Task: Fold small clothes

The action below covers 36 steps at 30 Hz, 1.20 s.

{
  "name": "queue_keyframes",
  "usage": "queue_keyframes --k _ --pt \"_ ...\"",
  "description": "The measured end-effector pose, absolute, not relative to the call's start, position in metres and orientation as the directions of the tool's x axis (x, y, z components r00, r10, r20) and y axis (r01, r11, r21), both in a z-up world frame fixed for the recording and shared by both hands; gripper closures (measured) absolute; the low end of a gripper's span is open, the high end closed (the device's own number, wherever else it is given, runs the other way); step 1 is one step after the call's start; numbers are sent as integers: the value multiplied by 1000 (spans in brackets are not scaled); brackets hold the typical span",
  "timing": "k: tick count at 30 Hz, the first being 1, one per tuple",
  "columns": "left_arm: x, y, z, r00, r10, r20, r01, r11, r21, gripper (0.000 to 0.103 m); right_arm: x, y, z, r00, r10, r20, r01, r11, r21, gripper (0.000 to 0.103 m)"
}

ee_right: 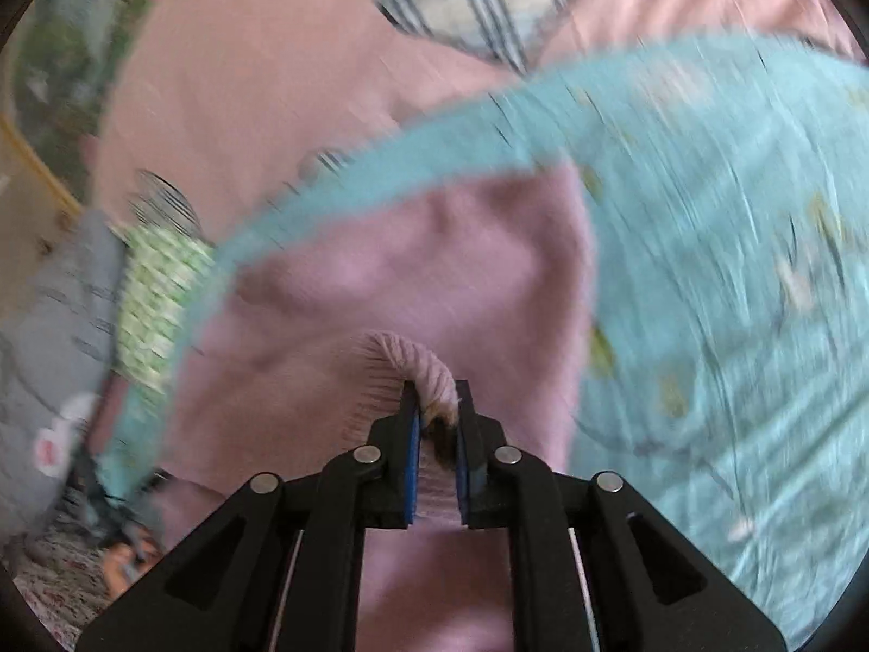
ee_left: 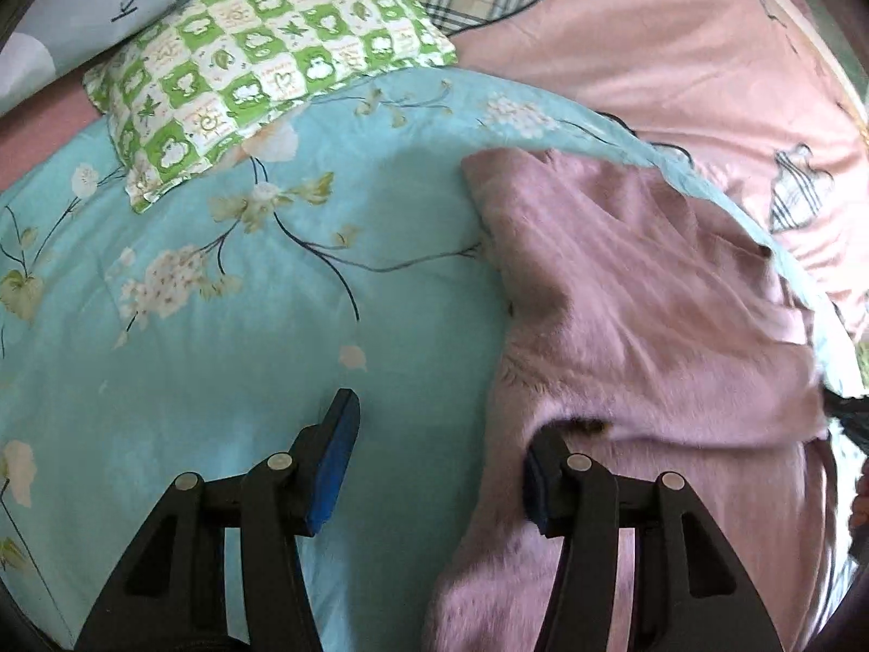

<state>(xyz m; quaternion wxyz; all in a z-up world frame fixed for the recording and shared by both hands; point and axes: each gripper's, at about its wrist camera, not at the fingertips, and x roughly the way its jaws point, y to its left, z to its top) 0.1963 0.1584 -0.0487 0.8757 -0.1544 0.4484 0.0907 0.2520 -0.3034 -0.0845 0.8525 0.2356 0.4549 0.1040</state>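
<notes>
Garment on quilt, pillow behind.

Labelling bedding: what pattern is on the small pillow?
Green and white checks on the pillow, clearest in the left wrist view.

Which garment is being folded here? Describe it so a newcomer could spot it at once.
Find the turquoise floral quilt covering the bed. On its edge nearest the pink sheet lies a mauve fuzzy garment, pinched by the right claw. It is the only plain, unprinted fabric there.

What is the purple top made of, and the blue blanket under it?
The purple top looks like soft, fuzzy knit, maybe wool or fleece: fine hairs and a ribbed hem show at the right tongs. The blue blanket looks like smooth printed cotton, matte with flowers.
</notes>
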Motion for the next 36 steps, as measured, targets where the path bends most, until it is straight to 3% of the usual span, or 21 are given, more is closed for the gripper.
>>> queue_keyframes --k 4,6,8,9,16,23,24,25,26,27,32,36 --pt "179 169 -35 599 -117 -792 -186 942 -279 48 236 -318 -93 577 404 -710 62 845 531 77" --pt "172 178 -21 632 -156 -759 -141 940 -312 40 231 -321 -84 595 386 -705 63 852 520 72" --pt "176 187 -13 649 -175 -740 -142 928 -344 25 226 -322 -75 617 357 -701 69 863 501 57" --pt "182 193 -11 654 -192 -732 -142 919 -368 25 224 -323 -70 634 354 -687 64 862 503 51" --pt "271 199 -32 569 -301 -765 -174 866 -470 22 238 -306 -59 658 368 -657 29 859 511 50" --pt "334 180 -64 508 -236 -828 -197 905 -378 22 238 -273 -52 673 397 -625 -84 880 468 50" --pt "339 176 -64 518 -231 -824 -179 912 -368 24 237 -267 -53 665 416 -621 -112 877 468 50" --pt "342 173 -63 527 -231 -818 -164 916 -365 37 238 -260 -55 651 436 -621 -135 872 471 50" --pt "345 171 -61 544 -241 -804 -144 917 -372 86 239 -256 -57 641 448 -624 -148 869 472 50" --pt "347 169 -58 558 -271 -785 -114 911 -396 95 241 -249 -61 625 458 -632 -161 868 470 50" --pt "319 165 -15 736 -179 -653 -77 936 -344 97 242 -244 -68 624 441 -645 -155 879 451 50" --pt "334 173 -49 662 -82 -745 -147 961 -236 96 251 -254 -88 611 382 -694 -79 901 426 50"
